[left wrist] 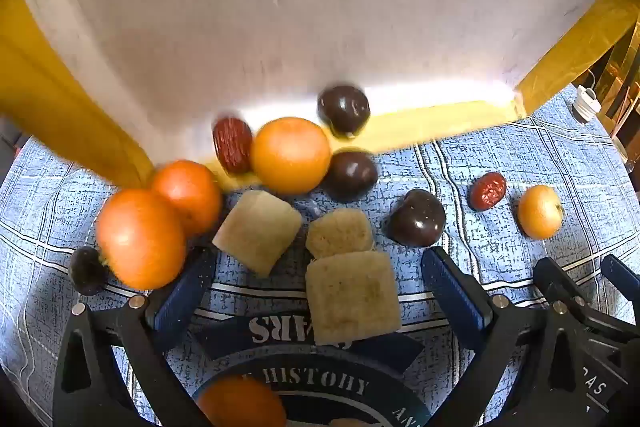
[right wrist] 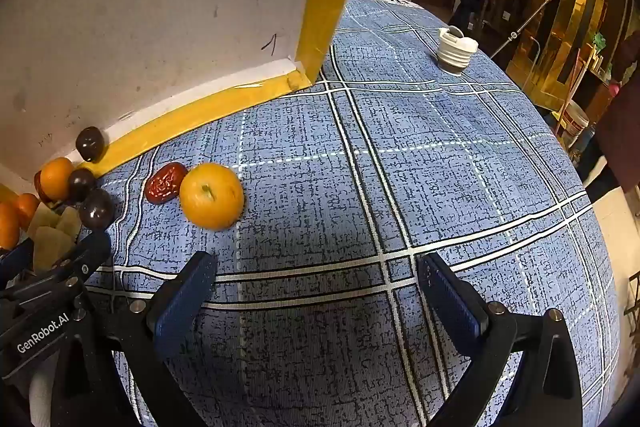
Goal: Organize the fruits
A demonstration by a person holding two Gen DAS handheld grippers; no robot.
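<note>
A tipped white box with yellow edges (left wrist: 280, 7) spills fruit onto the blue checked cloth. Oranges (left wrist: 290, 155), dark plums (left wrist: 416, 217), a red date (left wrist: 232, 145) and tan sponge-like blocks (left wrist: 352, 295) lie in a heap in front of my open, empty left gripper (left wrist: 316, 291). A yellow-orange fruit (right wrist: 211, 195) and a red date (right wrist: 165, 183) lie apart, left of and beyond my open, empty right gripper (right wrist: 316, 291). The box (right wrist: 160, 7) also shows in the right wrist view.
A white screw cap (right wrist: 456, 49) stands on the far part of the cloth. The table edge curves away at the right, with a room, stair rail and buckets beyond. An orange (left wrist: 240, 403) lies under the left gripper.
</note>
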